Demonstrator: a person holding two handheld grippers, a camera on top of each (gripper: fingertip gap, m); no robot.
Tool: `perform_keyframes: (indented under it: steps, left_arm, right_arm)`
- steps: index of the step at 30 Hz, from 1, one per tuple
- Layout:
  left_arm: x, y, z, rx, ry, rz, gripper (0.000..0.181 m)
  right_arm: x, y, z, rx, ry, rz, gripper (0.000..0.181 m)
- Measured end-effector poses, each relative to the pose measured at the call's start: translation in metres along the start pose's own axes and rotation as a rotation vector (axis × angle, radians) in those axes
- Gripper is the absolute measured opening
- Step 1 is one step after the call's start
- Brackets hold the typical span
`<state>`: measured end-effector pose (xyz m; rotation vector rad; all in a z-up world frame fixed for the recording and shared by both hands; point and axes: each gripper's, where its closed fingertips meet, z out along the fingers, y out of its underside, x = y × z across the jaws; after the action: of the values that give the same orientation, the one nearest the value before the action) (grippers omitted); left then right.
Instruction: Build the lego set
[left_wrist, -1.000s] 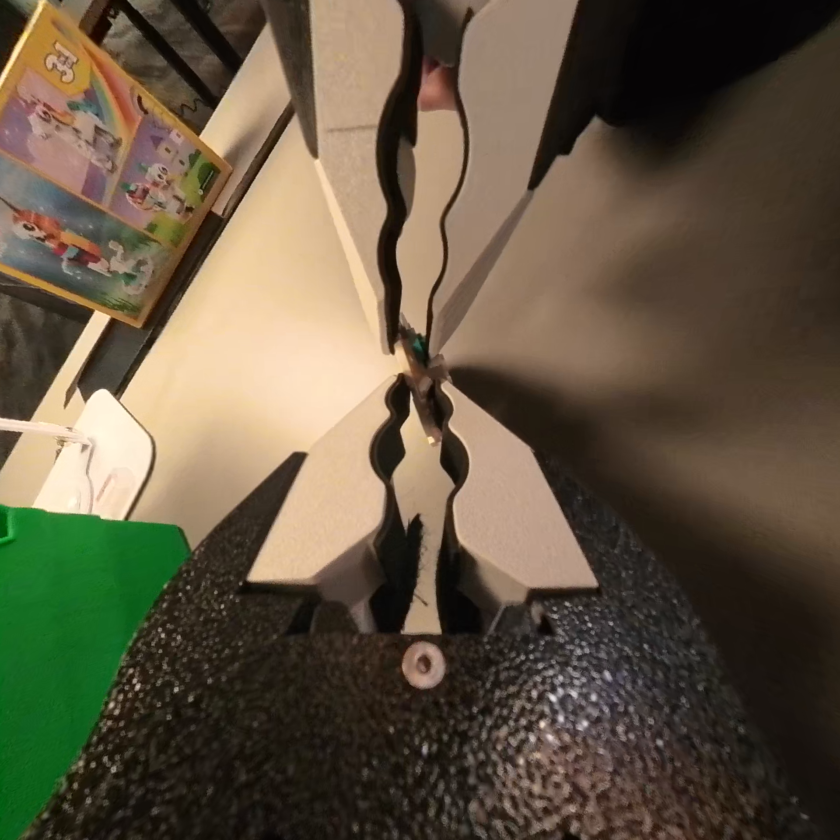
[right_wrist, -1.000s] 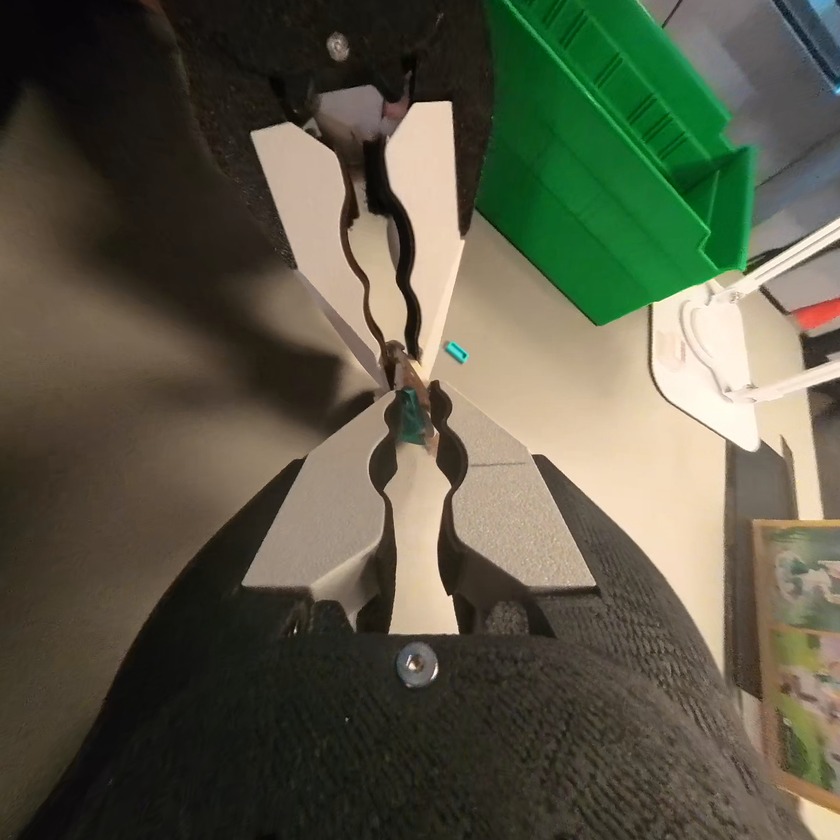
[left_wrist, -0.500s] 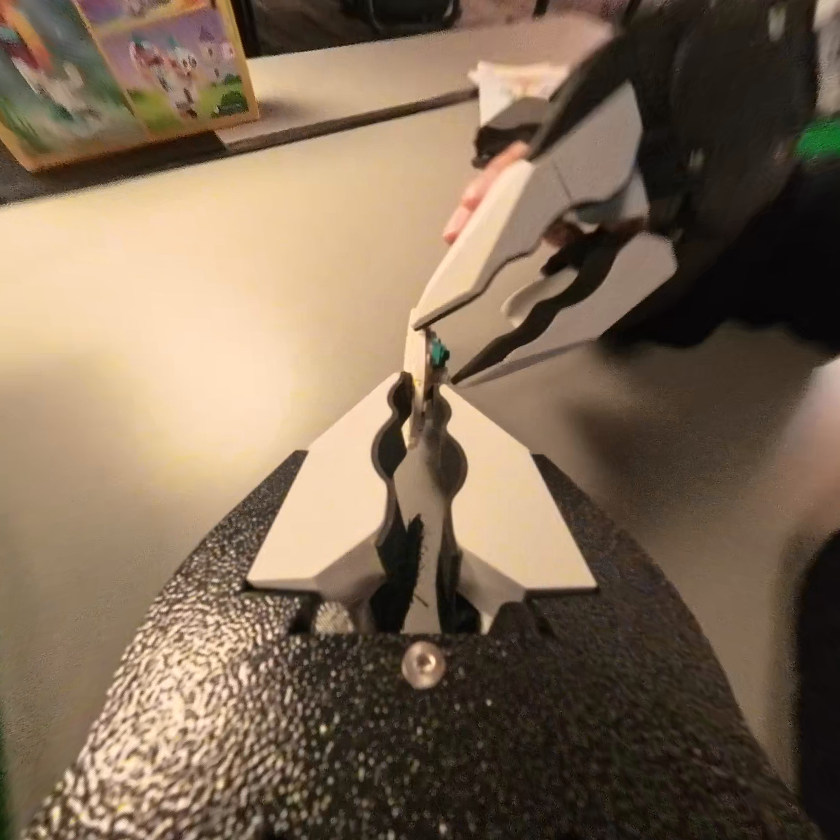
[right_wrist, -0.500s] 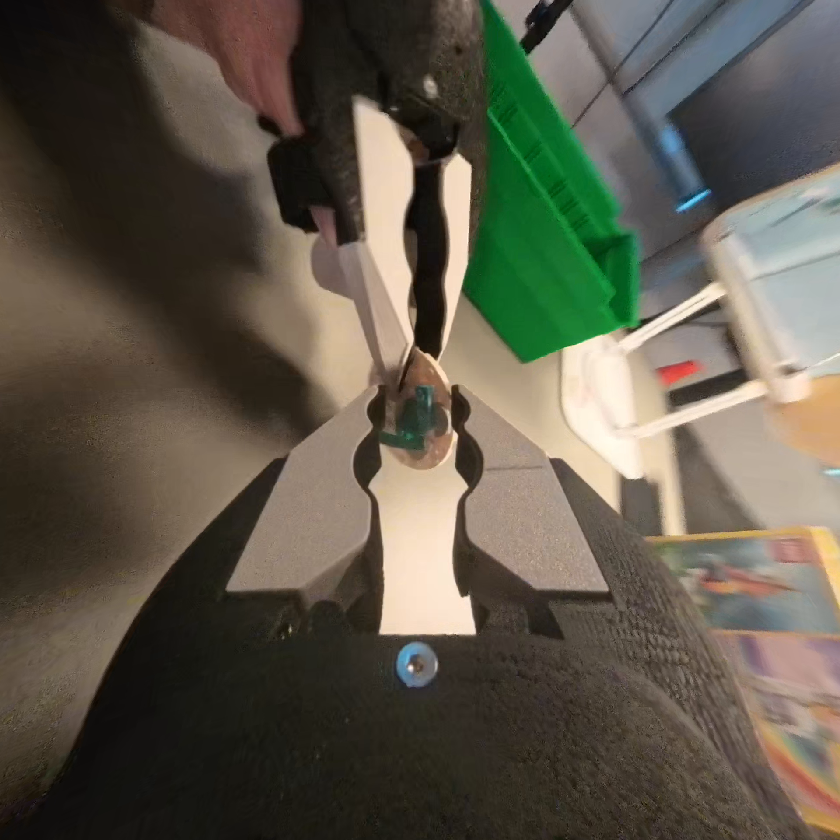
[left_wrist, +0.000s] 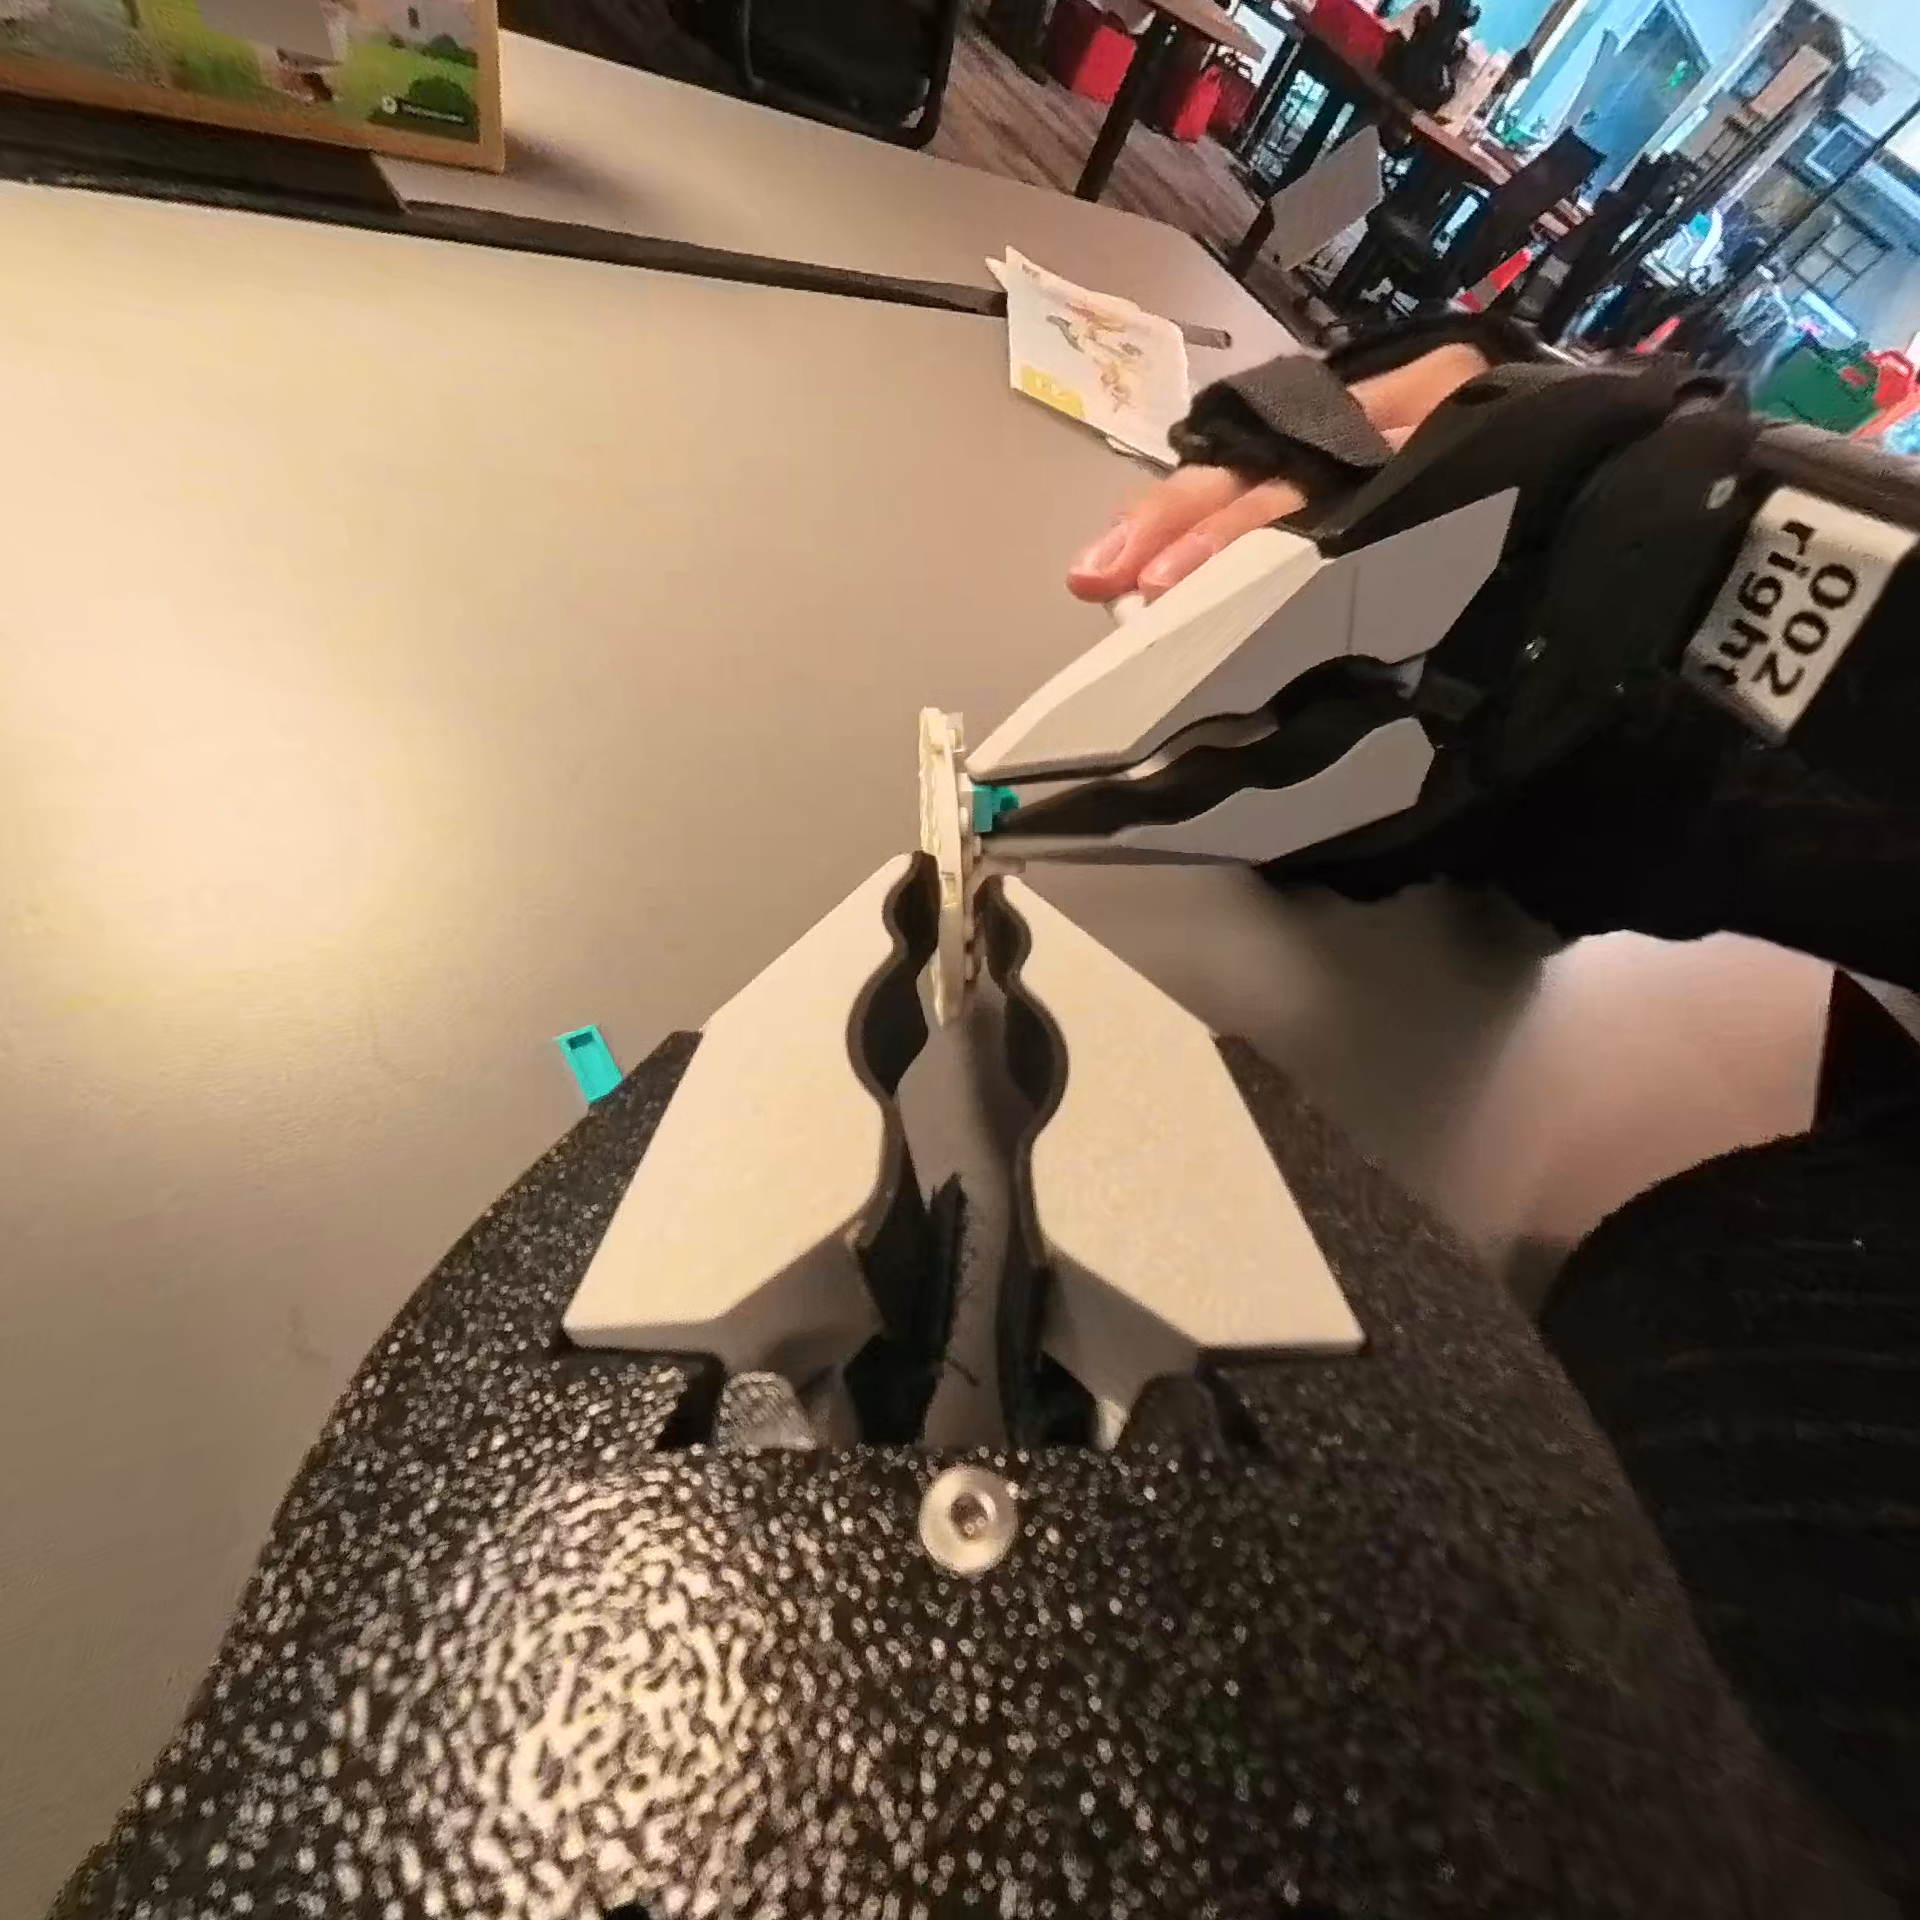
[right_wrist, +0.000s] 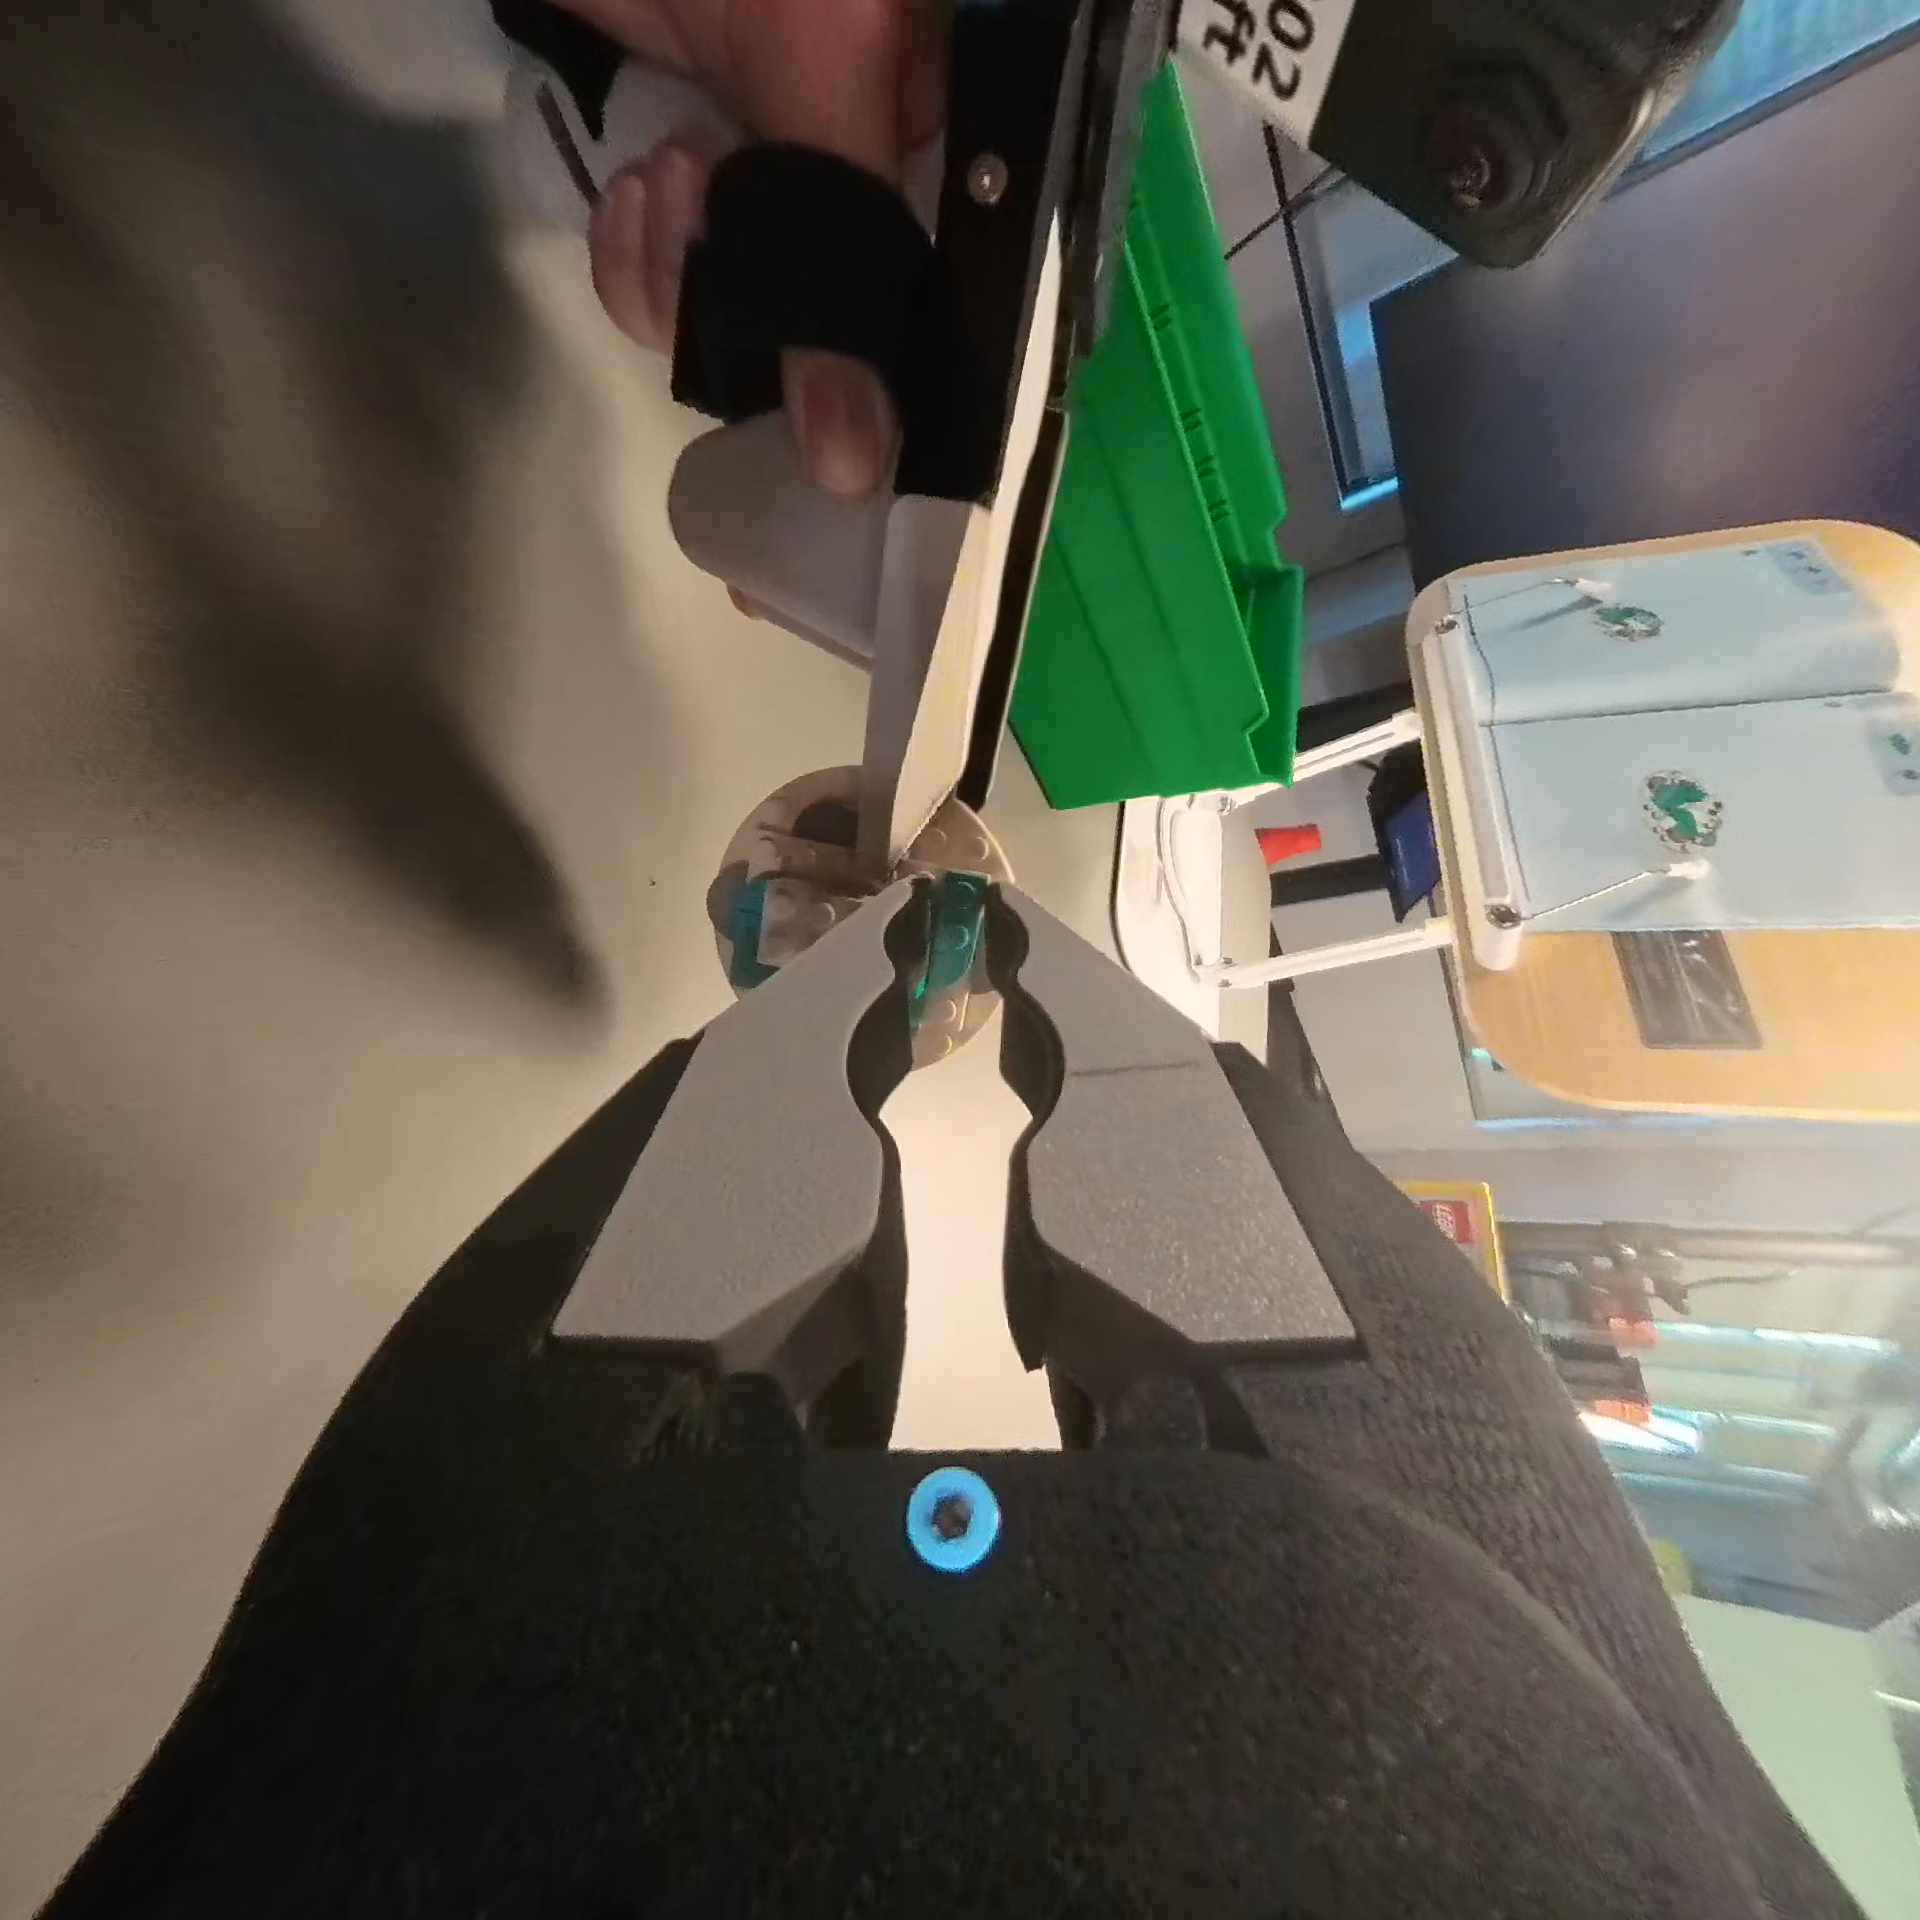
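Left wrist view: left gripper (left_wrist: 961, 899), frame centre, clamped edge-on round tan round plate (left_wrist: 943, 831), held upright above beige table (left_wrist: 416, 623). Right gripper (left_wrist: 987, 821) enters from right, tips pinching teal brick (left_wrist: 992, 805) against plate face. Loose teal piece (left_wrist: 588, 1062) on table, left of gripper body. Instruction sheet (left_wrist: 1101, 364) upper centre; set box (left_wrist: 260, 73) upper left.

Right wrist view: right gripper (right_wrist: 951, 899) centre, closed on teal brick (right_wrist: 951, 920) sitting on plate (right_wrist: 821, 904). Left gripper (right_wrist: 914, 847) descends from top, nipping plate rim. Green bin (right_wrist: 1153, 582) upper right.
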<state>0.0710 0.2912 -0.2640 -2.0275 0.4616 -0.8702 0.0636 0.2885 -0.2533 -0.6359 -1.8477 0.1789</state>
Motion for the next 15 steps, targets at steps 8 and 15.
perform_keyframes:
  steps: [8, 15]
  left_arm:
    - [-0.025, 0.005, 0.001, 0.005, -0.119, 0.015, 0.005]
    - [-0.02, 0.005, 0.006, 0.021, -0.061, -0.028, 0.005]
  right_arm:
    - [0.002, -0.012, -0.01, -0.013, 0.224, -0.006, 0.0]
    - [0.0, 0.004, -0.001, 0.012, 0.194, 0.114, 0.0]
